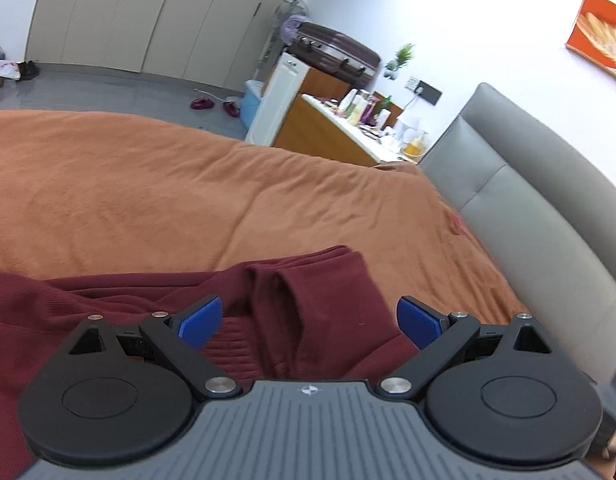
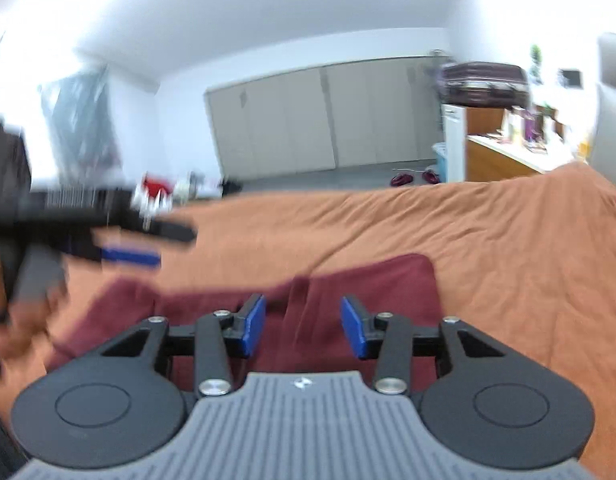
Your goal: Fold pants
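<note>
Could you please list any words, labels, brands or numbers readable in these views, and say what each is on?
No readable text anywhere.
Left gripper and right gripper: a small round emblem on each body, no letters.
Bottles on the counter: labels too small to read.
Orange picture: no lettering.

Pants point(image 1: 316, 304): matt maroon knit cloth (ribbed in part). Bedspread point(image 1: 147, 184): matt, fuzzy orange cloth. Headboard point(image 1: 528, 208): smooth grey upholstery.

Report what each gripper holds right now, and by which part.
Nothing. The left gripper and right gripper both stand open above the maroon pants, fingers clear of the cloth.
</note>
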Demonstrator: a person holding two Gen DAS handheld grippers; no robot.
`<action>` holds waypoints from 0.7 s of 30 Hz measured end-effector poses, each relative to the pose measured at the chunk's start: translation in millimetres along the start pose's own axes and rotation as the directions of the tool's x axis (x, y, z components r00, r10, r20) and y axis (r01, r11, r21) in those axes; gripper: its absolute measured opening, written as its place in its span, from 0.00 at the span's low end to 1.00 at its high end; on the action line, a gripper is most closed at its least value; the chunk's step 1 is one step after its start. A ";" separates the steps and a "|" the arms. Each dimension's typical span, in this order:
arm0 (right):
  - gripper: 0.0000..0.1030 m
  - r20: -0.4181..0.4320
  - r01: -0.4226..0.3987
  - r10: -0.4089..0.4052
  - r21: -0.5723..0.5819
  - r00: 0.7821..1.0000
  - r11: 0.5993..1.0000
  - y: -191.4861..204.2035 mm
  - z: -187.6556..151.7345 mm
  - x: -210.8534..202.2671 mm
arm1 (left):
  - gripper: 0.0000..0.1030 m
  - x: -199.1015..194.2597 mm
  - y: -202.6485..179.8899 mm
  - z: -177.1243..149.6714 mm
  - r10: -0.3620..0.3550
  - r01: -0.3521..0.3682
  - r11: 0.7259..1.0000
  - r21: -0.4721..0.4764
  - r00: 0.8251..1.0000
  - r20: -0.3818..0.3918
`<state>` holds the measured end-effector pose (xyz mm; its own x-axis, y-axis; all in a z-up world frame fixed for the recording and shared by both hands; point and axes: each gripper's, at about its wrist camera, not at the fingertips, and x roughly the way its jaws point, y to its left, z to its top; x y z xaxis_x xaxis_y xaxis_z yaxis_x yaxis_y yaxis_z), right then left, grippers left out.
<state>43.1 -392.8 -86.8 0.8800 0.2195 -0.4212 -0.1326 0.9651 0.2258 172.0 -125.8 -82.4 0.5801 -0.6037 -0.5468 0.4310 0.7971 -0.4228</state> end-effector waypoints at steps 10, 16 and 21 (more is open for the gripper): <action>0.04 -0.261 0.024 -0.031 -0.032 0.965 0.999 -3.0 -18.5 88.7 | 1.00 44.1 -12.9 1.5 -0.092 0.092 0.996 -0.009 0.995 -0.041; 0.07 -0.360 0.056 -0.051 0.002 0.932 0.998 -4.1 -56.8 77.9 | 1.00 110.0 -36.2 8.8 -0.188 0.184 0.982 -0.041 0.962 -0.196; 0.54 -0.353 0.057 0.039 0.260 0.935 0.964 -25.3 -48.8 57.4 | 1.00 146.3 -11.7 5.5 -0.161 0.121 0.980 -0.156 0.947 -0.278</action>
<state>74.7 -397.6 -159.5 0.6563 0.2936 -0.6950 0.0412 0.9058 0.4217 255.6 -223.4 -153.5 0.2879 -0.7028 -0.6505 0.3852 0.7069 -0.5932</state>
